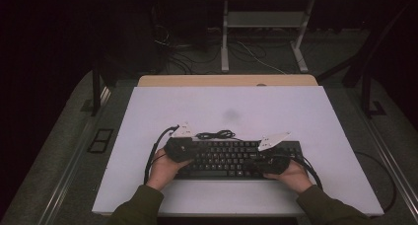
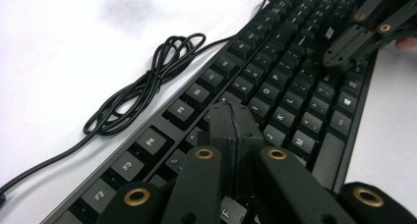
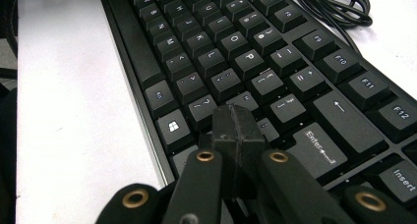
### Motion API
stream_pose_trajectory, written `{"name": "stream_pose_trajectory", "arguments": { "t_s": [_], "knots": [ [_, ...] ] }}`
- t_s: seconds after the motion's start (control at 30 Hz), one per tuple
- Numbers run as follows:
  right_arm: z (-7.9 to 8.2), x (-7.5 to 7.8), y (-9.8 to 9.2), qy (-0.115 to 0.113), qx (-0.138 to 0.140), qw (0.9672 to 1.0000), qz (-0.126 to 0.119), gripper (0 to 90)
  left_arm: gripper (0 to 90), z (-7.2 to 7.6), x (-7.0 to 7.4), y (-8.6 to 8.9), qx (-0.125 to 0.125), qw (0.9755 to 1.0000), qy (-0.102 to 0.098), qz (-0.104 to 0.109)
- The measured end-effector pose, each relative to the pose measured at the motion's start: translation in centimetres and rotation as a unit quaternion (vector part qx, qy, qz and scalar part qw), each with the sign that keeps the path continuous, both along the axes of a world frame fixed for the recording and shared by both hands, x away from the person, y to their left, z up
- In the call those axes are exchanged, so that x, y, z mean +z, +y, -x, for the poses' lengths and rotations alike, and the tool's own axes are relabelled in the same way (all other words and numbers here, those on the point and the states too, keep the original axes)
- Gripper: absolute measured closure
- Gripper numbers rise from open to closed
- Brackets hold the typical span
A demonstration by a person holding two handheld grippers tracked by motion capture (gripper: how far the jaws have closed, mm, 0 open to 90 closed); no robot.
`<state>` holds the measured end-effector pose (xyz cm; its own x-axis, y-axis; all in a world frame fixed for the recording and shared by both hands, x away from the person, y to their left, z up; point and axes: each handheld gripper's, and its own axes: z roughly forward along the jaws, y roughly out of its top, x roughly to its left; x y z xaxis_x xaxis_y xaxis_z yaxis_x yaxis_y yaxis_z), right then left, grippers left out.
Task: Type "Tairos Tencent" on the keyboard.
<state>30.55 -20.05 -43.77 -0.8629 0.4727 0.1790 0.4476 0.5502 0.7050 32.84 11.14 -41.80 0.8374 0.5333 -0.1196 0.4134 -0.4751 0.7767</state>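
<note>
While both your grippers hang over the keys, read the layout this way:

Task's thing: the flat black plastic computer keyboard (image 1: 236, 158) lies on the pale white table top (image 1: 226, 106), near your edge, its long axis running left to right across you.

Left gripper (image 2: 231, 118): jaws together, nothing between them. The tips sit low over the left-middle part of the key field, about where the letter rows meet the number row; I can't tell whether they rest on a key or stand just above one.

Right gripper (image 3: 237, 123): jaws together too, empty. The tips are over the bottom rows at the right of the letter block, just beside the Windows key (image 3: 173, 127) and close to the Enter key (image 3: 319, 148); contact can't be judged.

Deciding relation: each closed tip points forward and down at the keys, so any key you want lies along the keyboard's long axis from it. Keys at the left of the board are nearer your left hand (image 1: 165, 169); Enter and the keys around it are nearer your right hand (image 1: 296, 177).

Next move, as I judge it: a short sideways shift along a row, then a press with the closed tip.

Nearby: the keyboard's thin black coiled cable (image 1: 215, 134) lies bundled on the table just behind the board's far edge, apart from both grippers.
</note>
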Motion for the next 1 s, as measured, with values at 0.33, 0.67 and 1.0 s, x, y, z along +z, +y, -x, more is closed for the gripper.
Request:
{"name": "stream_pose_trajectory", "arguments": {
  "t_s": [0.33,0.67,1.0],
  "knots": [
    [0.0,0.0,0.0,0.002,0.0,1.0,-0.001,89.6,88.8,-0.1,-0.8,-0.3,0.002,0.9995,0.011,-0.029],
    [0.0,0.0,0.0,0.002,-0.001,1.0,-0.001,89.6,88.8,-0.3,-1.2,-0.4,-0.001,0.9991,0.014,-0.041],
    [0.0,0.0,0.0,0.002,-0.002,1.0,-0.001,89.6,89.0,-0.2,-1.4,-0.5,0.001,0.9989,0.021,-0.041]
  ]
}}
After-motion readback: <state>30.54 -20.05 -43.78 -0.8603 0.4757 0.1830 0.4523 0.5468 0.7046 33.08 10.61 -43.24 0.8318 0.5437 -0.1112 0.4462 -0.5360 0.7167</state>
